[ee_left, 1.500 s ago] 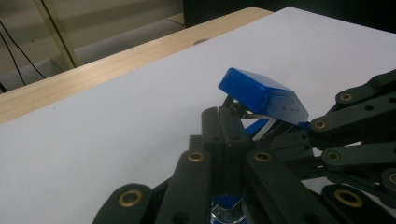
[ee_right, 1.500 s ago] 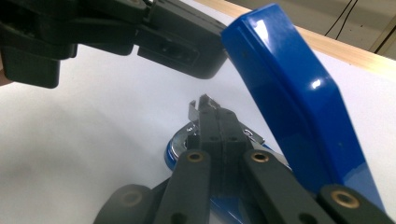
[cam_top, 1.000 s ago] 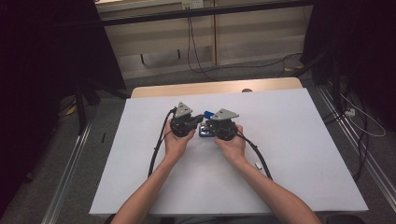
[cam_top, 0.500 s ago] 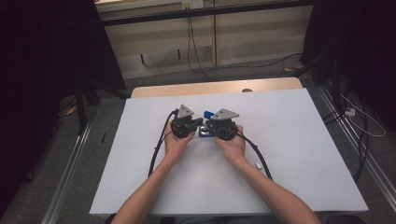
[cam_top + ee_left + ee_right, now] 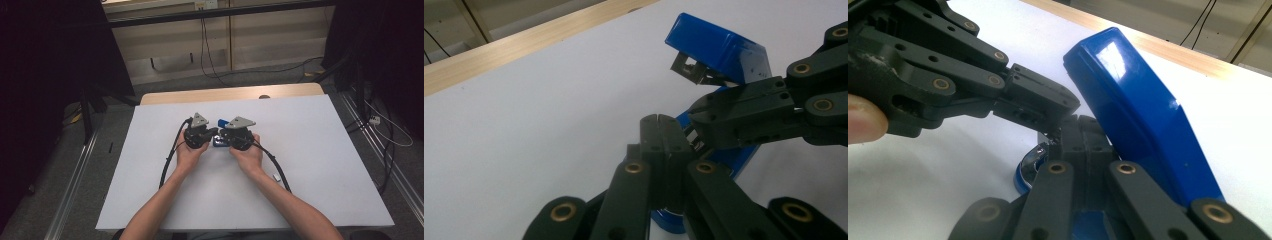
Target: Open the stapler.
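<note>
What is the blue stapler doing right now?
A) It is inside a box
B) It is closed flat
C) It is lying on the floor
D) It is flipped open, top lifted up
D: the blue stapler has its top raised off its base, on the white table.

1. One blue stapler (image 5: 719, 50), its top swung open.
2. Two black two-jaw grippers: left gripper (image 5: 214, 134), right gripper (image 5: 223, 136).
3. Two grey three-cornered plates, one atop each.
4. One white table (image 5: 325, 150).
5. One small white object (image 5: 276, 177) lying on it.
</note>
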